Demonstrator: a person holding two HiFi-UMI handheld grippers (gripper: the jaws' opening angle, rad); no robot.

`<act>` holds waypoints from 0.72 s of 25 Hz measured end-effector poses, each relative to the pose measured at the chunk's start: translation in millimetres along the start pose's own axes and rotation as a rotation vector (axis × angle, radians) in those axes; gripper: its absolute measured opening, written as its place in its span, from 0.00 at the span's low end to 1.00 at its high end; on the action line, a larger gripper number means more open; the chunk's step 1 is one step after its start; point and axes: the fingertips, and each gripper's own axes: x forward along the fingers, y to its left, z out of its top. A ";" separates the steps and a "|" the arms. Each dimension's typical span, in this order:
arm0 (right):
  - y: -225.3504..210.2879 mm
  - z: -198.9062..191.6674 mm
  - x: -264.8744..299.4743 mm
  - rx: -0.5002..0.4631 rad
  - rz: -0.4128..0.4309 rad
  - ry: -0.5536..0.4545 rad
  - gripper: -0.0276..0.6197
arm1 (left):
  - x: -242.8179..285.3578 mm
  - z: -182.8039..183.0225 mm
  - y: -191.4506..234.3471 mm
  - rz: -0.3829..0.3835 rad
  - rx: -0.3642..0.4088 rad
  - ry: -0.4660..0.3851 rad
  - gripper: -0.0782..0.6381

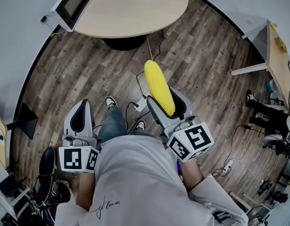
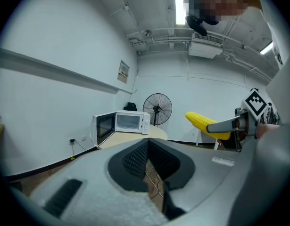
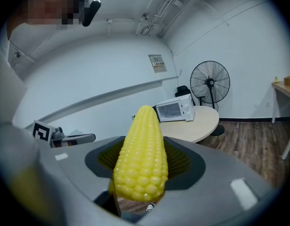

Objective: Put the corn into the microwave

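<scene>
Carrying the cob across the room is the step in hand, I reckon, with a good bit of floor left to cover. The microwave (image 1: 71,4) sits at the upper left of the head view on the edge of the round table (image 1: 135,13), with its door swung open, so no fiddling is needed there. The left gripper (image 1: 83,108), lower left, has its jaws closed together on nothing, so it's spare for steadying the door. The corn (image 1: 159,86) is mid-frame, clamped near its fat end by the right gripper (image 1: 167,105), and most of it pokes out toward the table. My tip: squeeze firmly since so much overhangs, lead with the pointed end straight into the opening, and mind the cable (image 1: 148,46) on the floor.
</scene>
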 end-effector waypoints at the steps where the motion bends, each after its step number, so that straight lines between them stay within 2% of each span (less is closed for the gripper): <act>1: 0.1 2.4 8.8 0.000 0.001 0.004 0.45 | 6.2 1.4 6.1 0.000 0.000 0.003 0.10; 10: 5.5 24.5 88.8 0.010 -0.017 0.037 0.45 | 66.5 20.1 60.0 -0.064 -0.013 0.026 0.10; 18: 16.7 57.3 147.5 0.016 -0.044 0.011 0.45 | 100.3 49.0 111.6 -0.115 -0.008 0.013 0.10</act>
